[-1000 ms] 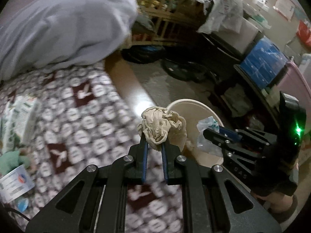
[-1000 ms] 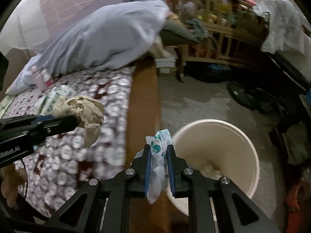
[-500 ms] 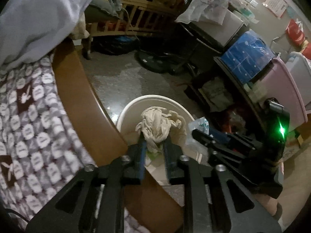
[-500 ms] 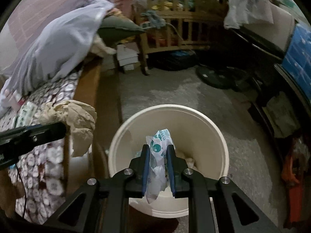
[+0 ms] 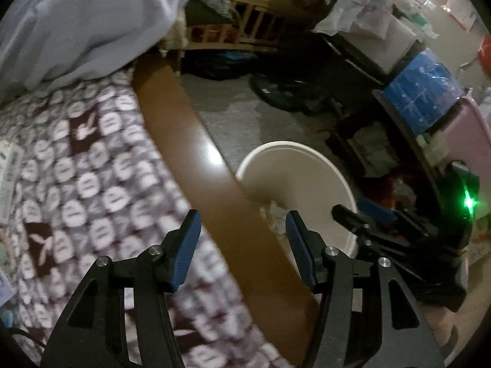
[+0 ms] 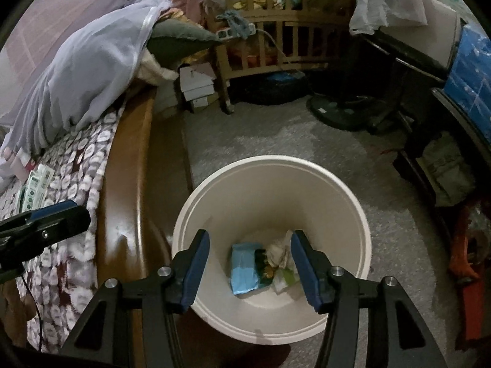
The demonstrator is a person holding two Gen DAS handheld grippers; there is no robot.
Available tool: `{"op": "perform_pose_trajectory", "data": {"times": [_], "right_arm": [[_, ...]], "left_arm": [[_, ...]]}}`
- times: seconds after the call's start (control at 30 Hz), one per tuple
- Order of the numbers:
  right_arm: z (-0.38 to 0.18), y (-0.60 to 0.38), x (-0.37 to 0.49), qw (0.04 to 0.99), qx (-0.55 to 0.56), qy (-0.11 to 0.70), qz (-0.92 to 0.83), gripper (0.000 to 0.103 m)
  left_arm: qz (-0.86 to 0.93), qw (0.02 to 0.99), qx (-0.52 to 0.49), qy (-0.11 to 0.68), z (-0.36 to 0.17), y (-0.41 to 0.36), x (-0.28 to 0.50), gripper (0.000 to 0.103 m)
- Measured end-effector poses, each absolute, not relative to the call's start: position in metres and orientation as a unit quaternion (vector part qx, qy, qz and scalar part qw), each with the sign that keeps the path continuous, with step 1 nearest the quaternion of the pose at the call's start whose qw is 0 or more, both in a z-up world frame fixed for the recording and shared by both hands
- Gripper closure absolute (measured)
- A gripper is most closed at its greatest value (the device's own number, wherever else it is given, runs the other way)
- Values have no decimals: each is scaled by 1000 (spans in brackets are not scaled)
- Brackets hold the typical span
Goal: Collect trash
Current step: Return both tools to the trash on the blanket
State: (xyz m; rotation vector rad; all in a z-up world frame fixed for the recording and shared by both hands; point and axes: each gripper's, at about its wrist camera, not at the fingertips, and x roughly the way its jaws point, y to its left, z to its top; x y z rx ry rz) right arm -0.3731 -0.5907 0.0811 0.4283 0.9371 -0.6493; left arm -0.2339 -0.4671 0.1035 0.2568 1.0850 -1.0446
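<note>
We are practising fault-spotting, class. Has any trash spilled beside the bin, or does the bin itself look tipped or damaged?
Nothing stands out. The white bin stands upright on the floor beside the bed frame, rim intact. The wrappers and crumpled paper lie inside at its bottom, and no trash shows on the floor around it.

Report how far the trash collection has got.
Done: several scraps, among them a blue packet and crumpled paper, lie in the white bin. In hand: nothing; the left gripper and the right gripper are opening, with nothing between the jaws. Left: green-and-white packets still lie on the patterned bedspread.
</note>
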Motion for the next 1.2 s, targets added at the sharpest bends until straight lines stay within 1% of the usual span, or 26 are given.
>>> {"op": "perform_pose_trajectory", "data": {"times": [0.17, 0.5, 1.2], "right_arm": [[87, -575, -361, 828, 195, 438, -291, 50], [95, -528, -318, 846, 174, 440, -245, 47], [81, -403, -209, 863, 117, 479, -113, 46]], "left_arm": [[-443, 750, 137, 471, 104, -444, -225, 47], [-367, 796, 140, 462, 103, -376, -188, 47], [-225, 847, 90, 474, 102, -212, -104, 47]]}}
